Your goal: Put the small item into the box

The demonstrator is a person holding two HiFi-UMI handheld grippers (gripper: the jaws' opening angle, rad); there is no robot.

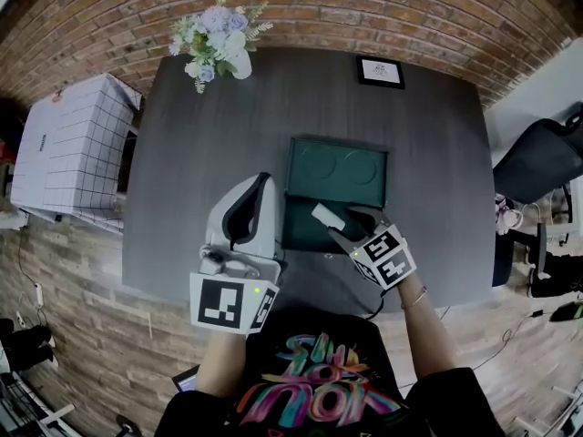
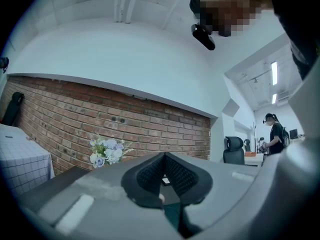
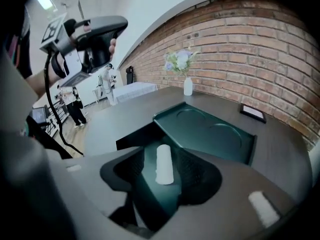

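Here, a person at a dark table (image 1: 228, 126) holds a gripper in each hand over an open green box (image 1: 301, 232). The box sits near the middle of the table, its lid (image 1: 339, 192) laid back toward 12 o'clock, with two round hollows pressed into it. The small white roll (image 1: 328, 215) lies on its side in the tray of the box, close to the hinge.

The right gripper (image 1: 351, 228) slants down from 5 o'clock of the roll with its jaws spread wide. The roll shows in the gap between them, clear of both pads, and the gripper has hold of nothing.

The left gripper (image 1: 248, 209) is level at 9 o'clock of the box, just beside its edge, aimed at the brick wall (image 1: 364, 7). Its jaws appear to meet at the tips, though the view is dim there, and nothing sits between them.

A vase of pale flowers (image 1: 219, 44) stands at the table's 11 o'clock corner and a small picture frame (image 1: 381, 71) at 1 o'clock. A checked cloth (image 1: 73, 144) covers a stand at 9 o'clock off the table, and a black office chair (image 1: 547, 157) waits at 3 o'clock.
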